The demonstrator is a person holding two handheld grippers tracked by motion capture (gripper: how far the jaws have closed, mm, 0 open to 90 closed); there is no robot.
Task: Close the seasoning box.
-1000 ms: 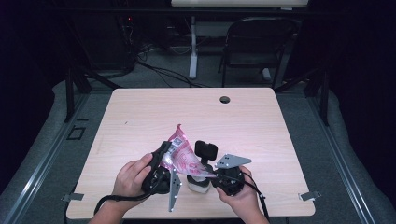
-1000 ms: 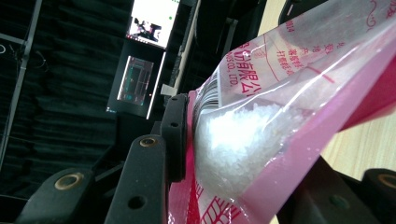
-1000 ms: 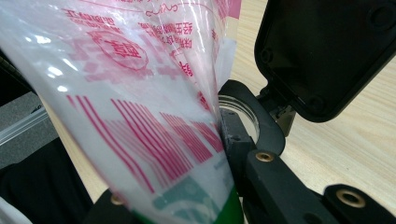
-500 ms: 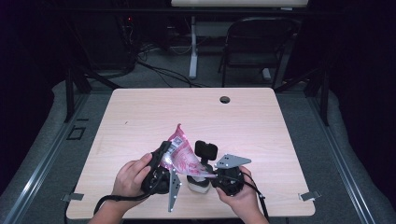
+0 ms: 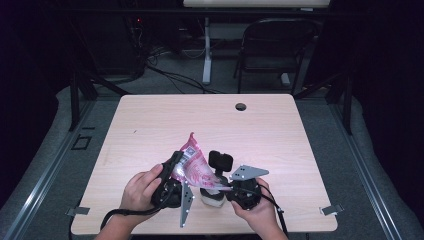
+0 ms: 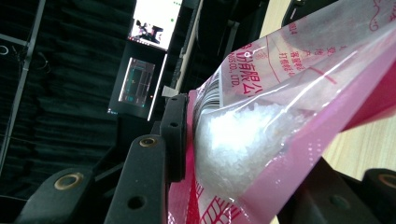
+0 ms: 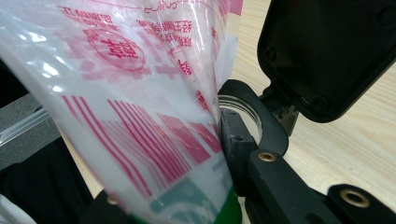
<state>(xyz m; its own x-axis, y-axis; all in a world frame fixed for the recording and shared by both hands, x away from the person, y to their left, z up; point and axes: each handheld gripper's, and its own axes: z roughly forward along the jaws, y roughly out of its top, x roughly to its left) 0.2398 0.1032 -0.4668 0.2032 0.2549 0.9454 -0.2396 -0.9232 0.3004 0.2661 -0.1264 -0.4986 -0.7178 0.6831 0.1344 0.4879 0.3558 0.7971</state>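
Observation:
A pink-and-clear plastic bag (image 5: 192, 164) with white granules hangs between my two grippers near the table's front edge. My left gripper (image 5: 179, 164) is shut on its upper side; in the left gripper view the bag (image 6: 280, 116) bulges against the left finger (image 6: 173, 135). My right gripper (image 5: 219, 184) is shut on the bag's lower end (image 7: 140, 93), its jaws having just eased open slightly, with the printed film still against the right finger (image 7: 238, 144). Under the bag stands a small clear jar (image 5: 211, 198), its black flip lid (image 5: 220, 161) raised.
The jar's rim (image 7: 240, 105) and black lid (image 7: 327, 56) sit just behind the right jaw. The light wooden table (image 5: 150, 125) has a cable hole (image 5: 240, 106) at its far side. A folding chair (image 5: 275, 50) and cables lie beyond the table.

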